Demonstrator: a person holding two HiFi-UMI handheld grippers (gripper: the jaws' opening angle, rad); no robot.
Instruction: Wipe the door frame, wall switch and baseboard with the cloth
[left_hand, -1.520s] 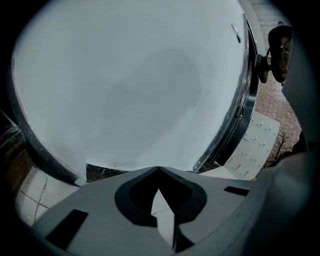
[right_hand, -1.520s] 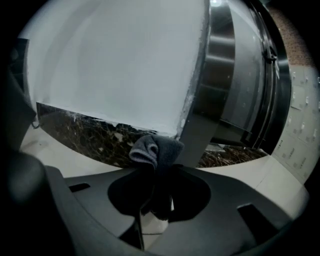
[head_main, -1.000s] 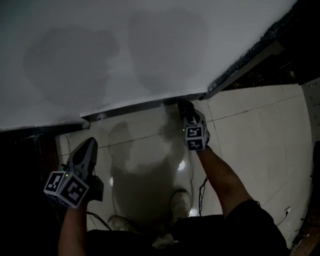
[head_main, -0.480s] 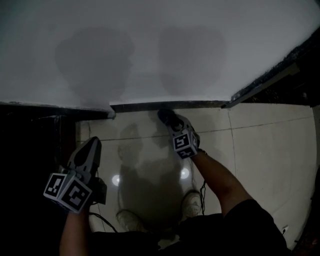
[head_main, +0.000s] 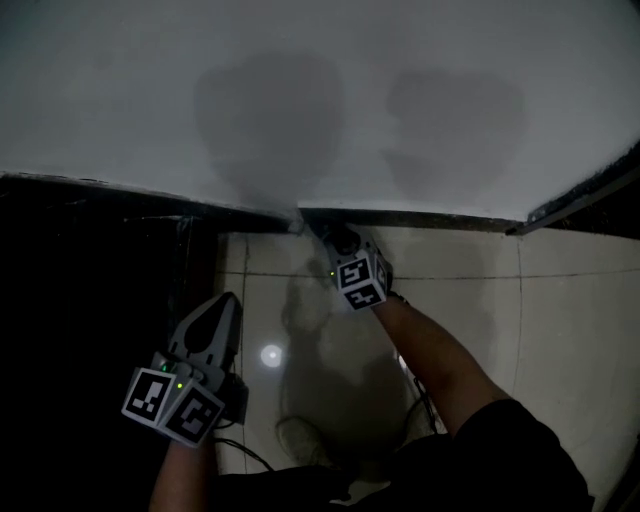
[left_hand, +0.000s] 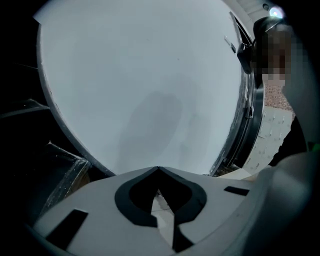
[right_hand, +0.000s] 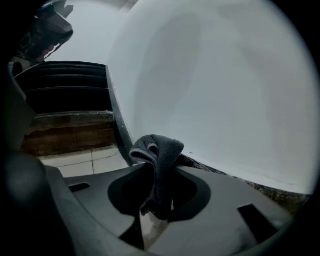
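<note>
Status: cloth (right_hand: 156, 150) is pinched in the right tongs (head_main: 343, 247), dark grey, and its folded end sticks out past the tips. Right gripper view shows both tips pressed onto the fabric, with a loose tail hanging down in the gap behind them. In the head view the right tongs are low at the foot of the wall (head_main: 300, 90). The cloth end sits at the dark baseboard (head_main: 430, 217), right beside the spot where that strip steps at its left end. Looks like contact, but the light is too dim to confirm it. The marker cube (head_main: 361, 281) faces the camera, and the forearm (head_main: 440, 360) runs down and right from it. Left tongs (left_hand: 159, 171) are pressed together with nothing between them, tips meeting in a point. They hang over the floor (head_main: 560, 330), well apart from the baseboard, and point toward the wall. In the head view they sit lower left, at the edge of a black area I can't resolve. Two soft shadows fall on the wall above the baseboard. A glare spot (head_main: 271, 354) shows on the pale tiles between the two grippers. One shoe (head_main: 300, 440) is visible at the bottom.
</note>
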